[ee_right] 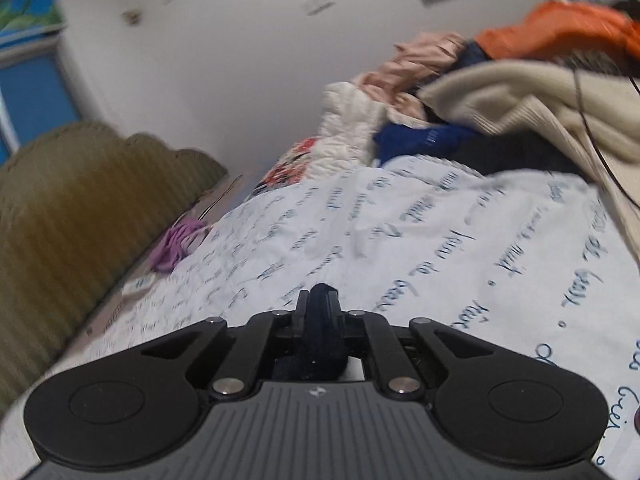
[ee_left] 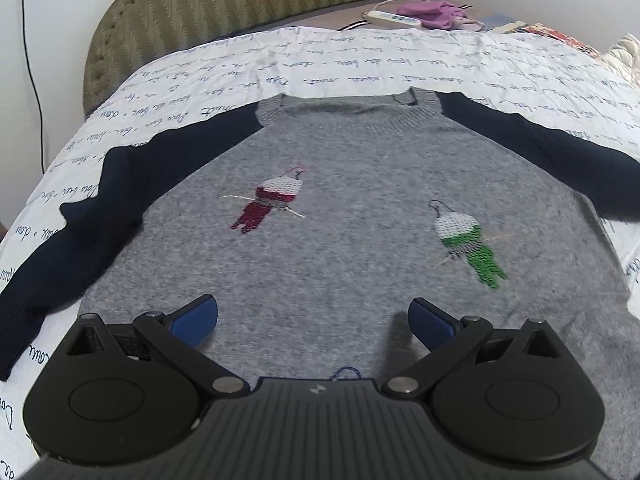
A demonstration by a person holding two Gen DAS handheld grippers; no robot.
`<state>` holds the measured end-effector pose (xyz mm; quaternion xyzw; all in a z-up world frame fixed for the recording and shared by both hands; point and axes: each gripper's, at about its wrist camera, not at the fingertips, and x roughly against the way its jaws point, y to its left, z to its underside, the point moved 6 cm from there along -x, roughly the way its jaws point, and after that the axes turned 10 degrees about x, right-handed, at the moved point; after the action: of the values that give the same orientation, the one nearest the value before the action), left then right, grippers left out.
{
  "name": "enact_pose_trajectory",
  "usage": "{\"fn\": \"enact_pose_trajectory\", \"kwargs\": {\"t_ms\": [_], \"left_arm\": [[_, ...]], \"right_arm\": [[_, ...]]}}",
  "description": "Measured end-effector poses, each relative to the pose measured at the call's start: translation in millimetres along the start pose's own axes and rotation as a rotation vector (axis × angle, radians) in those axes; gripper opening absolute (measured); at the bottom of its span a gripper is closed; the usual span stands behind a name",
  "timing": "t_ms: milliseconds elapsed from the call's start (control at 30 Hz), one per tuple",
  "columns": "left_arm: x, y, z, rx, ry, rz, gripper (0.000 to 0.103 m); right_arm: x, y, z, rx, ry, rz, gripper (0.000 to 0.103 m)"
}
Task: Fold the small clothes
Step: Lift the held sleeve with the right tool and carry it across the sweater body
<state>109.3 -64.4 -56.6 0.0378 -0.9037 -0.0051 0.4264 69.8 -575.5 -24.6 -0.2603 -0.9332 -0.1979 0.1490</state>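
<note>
Hem hidden, sleeves cropped, right view smeared

Lower hem of the grey sweater (ee_left: 320, 208) covered by the left gripper (ee_left: 313, 322) body; right navy sleeve (ee_left: 560, 152) cut off at the frame edge. Dark fabric (ee_right: 322, 332) pinched in the right gripper (ee_right: 319, 300), too little showing to identify. Clothes pile (ee_right: 500, 92) and headboard (ee_right: 76, 200) motion-blurred.
</note>
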Motion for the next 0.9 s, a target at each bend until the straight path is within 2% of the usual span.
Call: {"fn": "enact_pose_trajectory", "kwargs": {"t_ms": [100,233,600,700,767,900], "left_arm": [[-2,4,1,0.006,0.003,-0.007,0.103],[0,9,3,0.006,0.000,-0.007,0.103],[1,21,9,0.033,0.001,0.005,0.103],[3,23,10,0.034,0.003,0.013,0.103],[4,25,10,0.036,0.002,0.015,0.103],[3,29,8,0.046,0.001,0.017,0.103]], "right_arm": [[7,57,16,0.140,0.014,-0.072,0.007],[12,117,43,0.263,0.039,-0.154,0.007],[34,243,107,0.456,0.161,-0.384,0.007],[23,265,135,0.552,0.233,-0.394,0.008],[15,263,150,0.575,0.282,-0.361,0.008],[24,258,154,0.635,0.273,-0.343,0.010]]}}
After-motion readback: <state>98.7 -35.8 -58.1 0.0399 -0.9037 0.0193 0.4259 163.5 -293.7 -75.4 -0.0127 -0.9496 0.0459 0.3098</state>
